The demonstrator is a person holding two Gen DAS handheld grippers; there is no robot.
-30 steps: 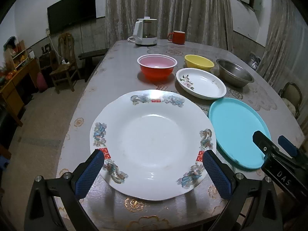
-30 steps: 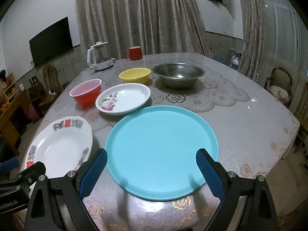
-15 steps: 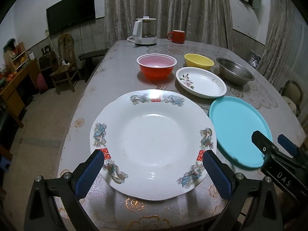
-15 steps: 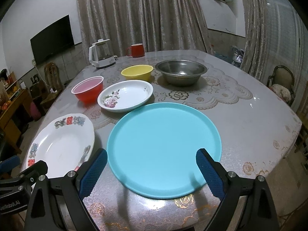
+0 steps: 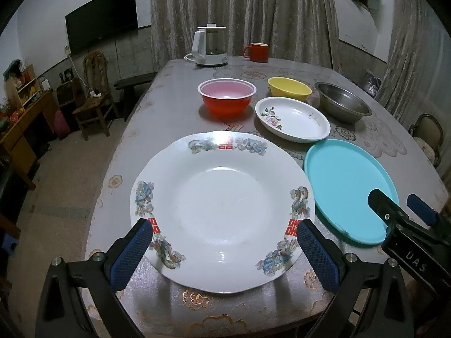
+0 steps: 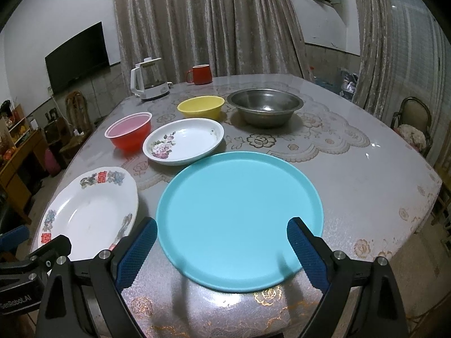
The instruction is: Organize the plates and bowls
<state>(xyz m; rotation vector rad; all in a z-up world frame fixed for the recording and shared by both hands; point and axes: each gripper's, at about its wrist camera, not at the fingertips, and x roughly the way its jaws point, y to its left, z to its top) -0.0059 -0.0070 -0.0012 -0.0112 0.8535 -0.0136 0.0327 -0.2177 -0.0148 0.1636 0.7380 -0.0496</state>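
Three plates lie flat on the table (image 6: 366, 174): a patterned white plate (image 5: 222, 211) nearest the left edge, a blue plate (image 6: 239, 219) beside it, and an oval flowered dish (image 6: 184, 140) behind, its long axis slanting away to the right. Three bowls stand upright beyond: red (image 6: 129, 131), yellow (image 6: 200, 107), steel (image 6: 265, 107). The left gripper (image 5: 222, 253) straddles the white plate's near rim with jaws wide apart and the right gripper (image 6: 221, 250) does likewise at the blue plate; neither holds anything.

A white plate (image 5: 222, 211) rimmed with blue dragons and red characters, a plain turquoise plate (image 6: 239, 217), a white dish (image 6: 184, 142) with purple flowers, red (image 6: 129, 133), yellow (image 6: 201, 107) and steel (image 6: 265, 107) bowls crowd a grey table (image 6: 366, 174) patterned with gold rosettes, beyond blue-padded tools (image 5: 224, 253).
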